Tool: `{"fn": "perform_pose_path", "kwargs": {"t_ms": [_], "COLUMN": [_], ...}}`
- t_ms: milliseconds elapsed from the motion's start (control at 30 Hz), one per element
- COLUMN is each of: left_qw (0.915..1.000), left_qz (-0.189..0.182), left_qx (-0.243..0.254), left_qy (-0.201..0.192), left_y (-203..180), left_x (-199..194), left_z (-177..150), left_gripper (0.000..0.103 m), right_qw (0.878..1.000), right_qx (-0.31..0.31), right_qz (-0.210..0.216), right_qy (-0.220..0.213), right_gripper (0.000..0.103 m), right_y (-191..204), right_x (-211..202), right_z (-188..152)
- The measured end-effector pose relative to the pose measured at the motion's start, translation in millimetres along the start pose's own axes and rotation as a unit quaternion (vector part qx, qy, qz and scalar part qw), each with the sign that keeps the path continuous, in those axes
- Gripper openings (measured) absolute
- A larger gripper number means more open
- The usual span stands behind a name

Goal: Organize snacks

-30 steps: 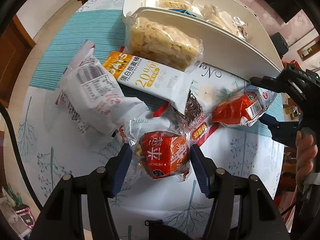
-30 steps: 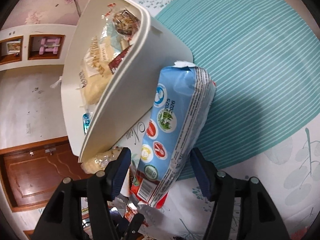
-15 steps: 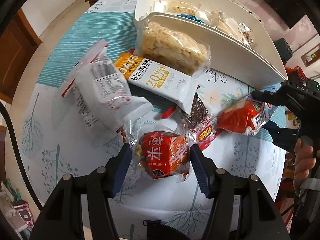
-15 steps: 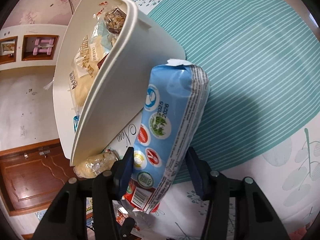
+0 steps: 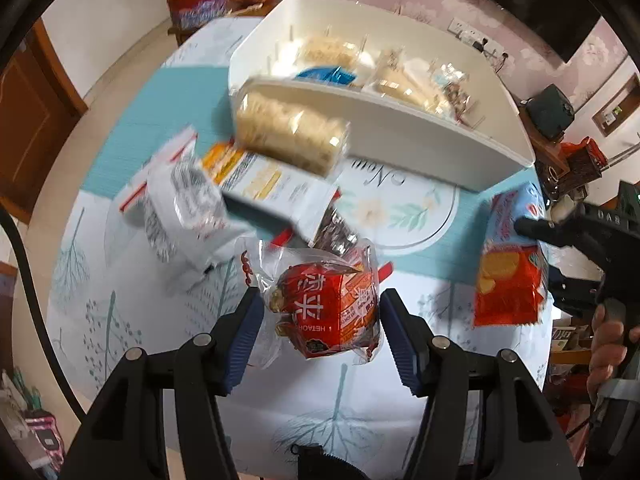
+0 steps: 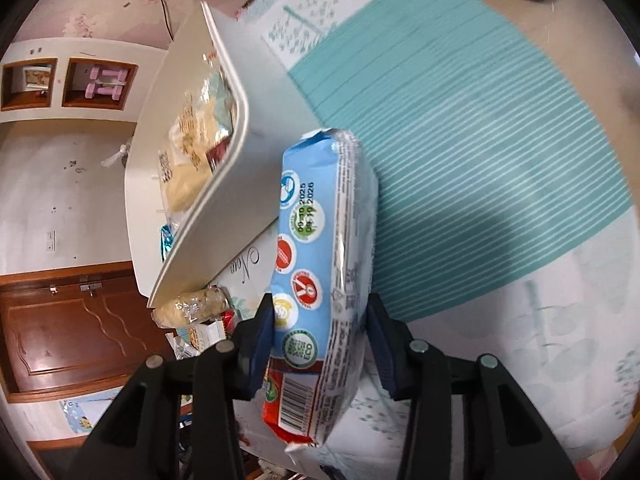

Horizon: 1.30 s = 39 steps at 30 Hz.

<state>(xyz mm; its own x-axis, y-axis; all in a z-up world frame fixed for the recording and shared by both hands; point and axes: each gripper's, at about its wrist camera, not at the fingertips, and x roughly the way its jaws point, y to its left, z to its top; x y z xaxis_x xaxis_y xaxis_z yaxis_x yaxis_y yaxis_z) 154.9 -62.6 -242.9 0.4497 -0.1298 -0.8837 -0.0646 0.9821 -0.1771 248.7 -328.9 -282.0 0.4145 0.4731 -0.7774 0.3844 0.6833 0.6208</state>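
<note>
Left gripper [image 5: 322, 322] is clamped on a red snack bag [image 5: 326, 312] in clear wrap; both blue pads press its sides, and the bag appears clear of the table [image 5: 360, 404]. Right gripper [image 6: 320, 344] has a blue-and-red pack [image 6: 320, 264] between its jaws, which are closing; both pads sit against the pack's sides. The same pack [image 5: 510, 276] shows at the right edge of the left wrist view, with the right gripper [image 5: 538, 258] on it and a person's hand [image 5: 610, 344] on the grip.

White bin [image 5: 404, 132] stands at the far side of the table on a teal striped mat [image 6: 480, 140]. Inside it lie several clear-wrapped snacks and one blue packet [image 5: 326, 74]. From the right wrist view the bin [image 6: 240, 208] lies left of the held pack, its wall just beside the pack's upper end.

Loose items lie on the table in front of the bin: a clear pack of pale biscuits [image 5: 290, 132] against the bin's front wall, a white-and-orange bar pack [image 5: 272, 186] beneath it, a white bag [image 5: 184, 208] to the left, and a dark packet [image 5: 334, 234] just behind the red snack bag. These are blurred; labels cannot be read.
</note>
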Motion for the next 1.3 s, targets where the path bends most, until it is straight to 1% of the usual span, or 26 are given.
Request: {"fn": "perform_pose_path", "kwargs": {"t_ms": [133, 333, 433, 600, 833, 1033, 1200, 1300], "left_qw": [0.9997, 0.9982, 0.9971, 0.994, 0.9895, 0.9848, 0.9843, 0.984], "left_qz": [0.003, 0.008, 0.005, 0.013, 0.024, 0.023, 0.017, 0.006], "left_qx": [0.012, 0.029, 0.031, 0.04, 0.04, 0.041, 0.042, 0.038], "left_qy": [-0.019, -0.052, -0.069, -0.101, -0.137, -0.167, -0.171, -0.174], "left_y": [-8.7, -18.9, -20.7, -24.1, -17.1, -7.3, 3.4, 12.8], "left_x": [-8.0, -19.2, -25.3, -34.8, -42.1, -43.2, -38.8, -34.2], "left_z": [14.9, 42.9, 58.2, 84.0, 121.3, 149.9, 165.1, 175.8], "left_gripper": [0.059, 0.059, 0.059, 0.059, 0.059, 0.059, 0.059, 0.059], "right_qw": [1.0, 0.996, 0.991, 0.981, 0.961, 0.948, 0.931, 0.924], "right_qx": [-0.007, -0.032, -0.061, -0.097, -0.16, -0.194, -0.234, -0.256], "right_qz": [-0.005, -0.01, -0.016, -0.01, 0.004, 0.022, 0.034, 0.03], "right_qy": [-0.026, -0.084, -0.119, -0.165, -0.225, -0.252, -0.276, -0.283], "right_gripper": [0.043, 0.043, 0.043, 0.043, 0.043, 0.043, 0.043, 0.043], "right_y": [-6.9, -5.3, 2.8, 18.5, 50.8, 77.9, 99.4, 110.6], "right_x": [-22.2, -54.2, -68.6, -83.8, -96.5, -90.7, -84.0, -75.7], "right_z": [5.0, 14.4, 17.7, 22.8, 29.6, 35.0, 36.8, 38.9]}}
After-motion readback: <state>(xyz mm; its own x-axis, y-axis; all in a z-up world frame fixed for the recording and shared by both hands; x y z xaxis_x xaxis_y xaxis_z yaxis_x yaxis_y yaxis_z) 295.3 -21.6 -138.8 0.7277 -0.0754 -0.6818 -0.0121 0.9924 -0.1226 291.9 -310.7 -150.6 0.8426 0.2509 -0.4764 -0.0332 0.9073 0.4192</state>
